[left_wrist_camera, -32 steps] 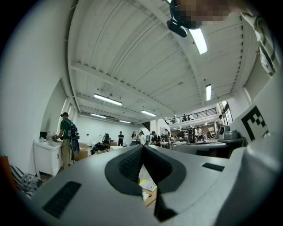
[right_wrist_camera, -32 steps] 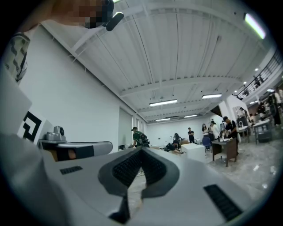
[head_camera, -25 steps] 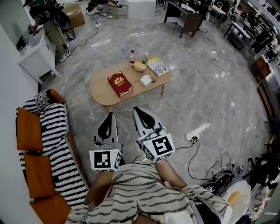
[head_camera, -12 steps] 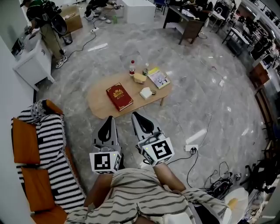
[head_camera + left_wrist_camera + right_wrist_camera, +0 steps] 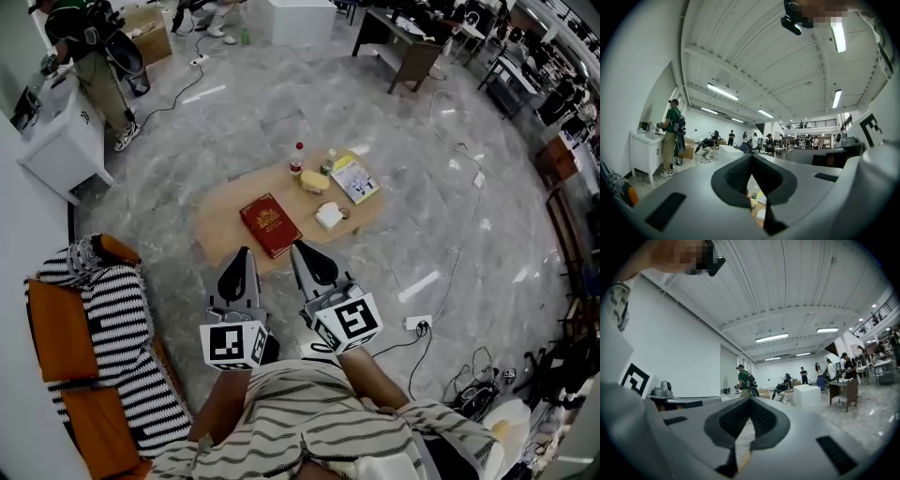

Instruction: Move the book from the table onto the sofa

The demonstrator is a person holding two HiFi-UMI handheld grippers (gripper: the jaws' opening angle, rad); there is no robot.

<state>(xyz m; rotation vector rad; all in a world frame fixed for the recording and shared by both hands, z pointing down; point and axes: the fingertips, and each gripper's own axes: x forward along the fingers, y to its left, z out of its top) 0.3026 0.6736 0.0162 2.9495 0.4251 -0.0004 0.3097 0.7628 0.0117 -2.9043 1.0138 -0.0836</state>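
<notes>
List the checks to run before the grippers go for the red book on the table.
1. Book lies flat on the table, nothing on top: ok.
2. Left gripper jaws open for a grab: not ok, shut and empty.
3. Right gripper jaws open: not ok, shut and empty.
4. Grippers at the book: not ok, both short of it, touching nothing.
5. Bottle and the other items clear of the book: ok, all apart from it.
6. Sofa has free room: cannot tell, a striped blanket covers much of it.
</notes>
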